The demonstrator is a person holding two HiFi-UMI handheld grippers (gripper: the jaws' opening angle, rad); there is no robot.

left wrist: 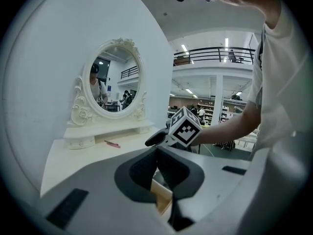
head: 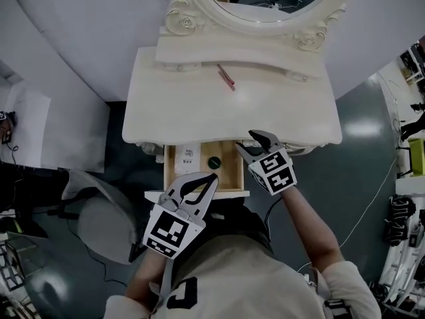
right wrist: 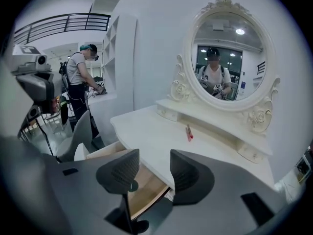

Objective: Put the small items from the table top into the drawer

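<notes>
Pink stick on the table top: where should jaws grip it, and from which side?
Grip the pink stick mid-length, coming down from above with jaws across its thin width: it lies flat and slanted on the table top, close to the mirror shelf.

Table: a cream-white carved wooden vanity table (head: 186, 105) stood against the wall.
Tabletop: one slim pink-red pen (head: 226, 77) lay near the mirror shelf.
Drawer: the pale wooden drawer (head: 230, 175) stood open, holding a dark round item (head: 214, 162).

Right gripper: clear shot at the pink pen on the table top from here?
Probably yes. The right gripper is at the open drawer, jaws apart and empty, and the table top between it and the pen is bare. The pen lies flat with nothing on it.
</notes>
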